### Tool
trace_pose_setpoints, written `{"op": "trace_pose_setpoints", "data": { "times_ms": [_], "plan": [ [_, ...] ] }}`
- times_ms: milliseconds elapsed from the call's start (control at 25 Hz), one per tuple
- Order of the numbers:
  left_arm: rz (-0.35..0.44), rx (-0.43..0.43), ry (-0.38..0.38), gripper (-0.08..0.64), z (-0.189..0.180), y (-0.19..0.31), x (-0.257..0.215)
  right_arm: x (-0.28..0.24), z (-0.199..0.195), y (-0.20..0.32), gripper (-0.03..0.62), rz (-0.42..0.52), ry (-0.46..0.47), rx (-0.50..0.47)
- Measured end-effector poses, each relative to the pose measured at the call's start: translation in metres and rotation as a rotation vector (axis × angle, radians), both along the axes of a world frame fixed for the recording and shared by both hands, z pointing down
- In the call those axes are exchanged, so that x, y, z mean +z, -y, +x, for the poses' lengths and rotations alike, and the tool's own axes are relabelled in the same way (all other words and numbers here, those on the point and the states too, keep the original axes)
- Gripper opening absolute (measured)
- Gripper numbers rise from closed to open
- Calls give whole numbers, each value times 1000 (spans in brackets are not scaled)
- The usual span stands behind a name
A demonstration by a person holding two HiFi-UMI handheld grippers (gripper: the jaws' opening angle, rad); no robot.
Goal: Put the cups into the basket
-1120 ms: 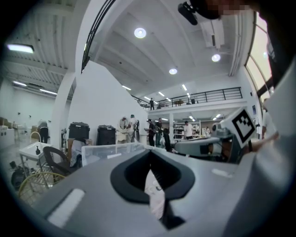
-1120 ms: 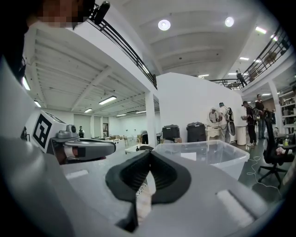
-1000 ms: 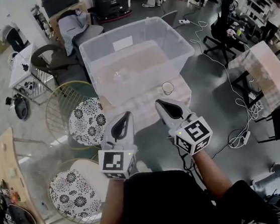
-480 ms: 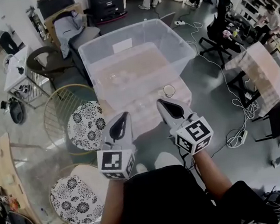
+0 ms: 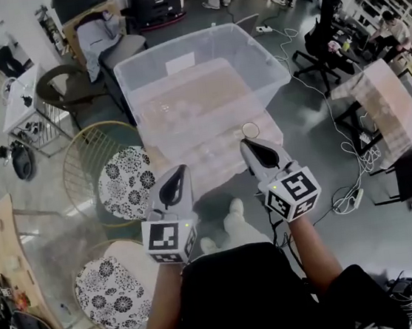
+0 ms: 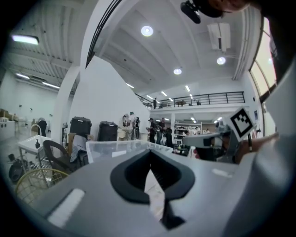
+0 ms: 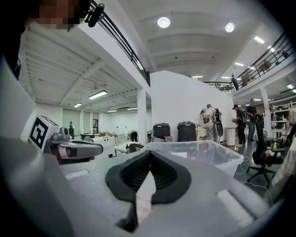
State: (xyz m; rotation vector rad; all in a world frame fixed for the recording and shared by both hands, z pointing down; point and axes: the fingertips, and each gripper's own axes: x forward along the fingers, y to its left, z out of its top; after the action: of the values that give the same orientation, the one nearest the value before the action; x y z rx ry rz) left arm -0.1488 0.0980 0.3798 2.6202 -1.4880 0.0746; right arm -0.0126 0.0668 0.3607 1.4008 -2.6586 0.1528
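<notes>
Clear plastic basket (image 5: 271, 59) stands open-topped on the far part of a pale table (image 5: 209, 159). One clear cup (image 5: 250, 130) stands upright on the table just in front of the basket's near wall, outside it.

Jaws of the right gripper (image 5: 247, 144) are together with nothing between them. Its tip lies just beside the cup on the person's side; contact cannot be confirmed.

Jaws of the left gripper (image 5: 181, 170) are likewise together and empty. This one is held over the table's near edge, well apart from the cup.

Both grippers point toward the basket, side by side with a gap between them. Each is held in a bare hand, with its marker cube nearest the person.

Two round chairs (image 5: 122, 181) with floral cushions stand left of the table.
</notes>
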Motion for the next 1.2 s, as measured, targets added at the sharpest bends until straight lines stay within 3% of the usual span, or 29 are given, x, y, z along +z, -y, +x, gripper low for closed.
{"op": "trace_pose_setpoints", "data": {
  "times_ms": [360,1200],
  "plan": [
    [-21,12,-48,5,17,24,1,-2,16,29,2,12,22,-2],
    [-71,-55,-23,5,78,117,14,36,66,130,2,-74,56,-101]
  ]
}}
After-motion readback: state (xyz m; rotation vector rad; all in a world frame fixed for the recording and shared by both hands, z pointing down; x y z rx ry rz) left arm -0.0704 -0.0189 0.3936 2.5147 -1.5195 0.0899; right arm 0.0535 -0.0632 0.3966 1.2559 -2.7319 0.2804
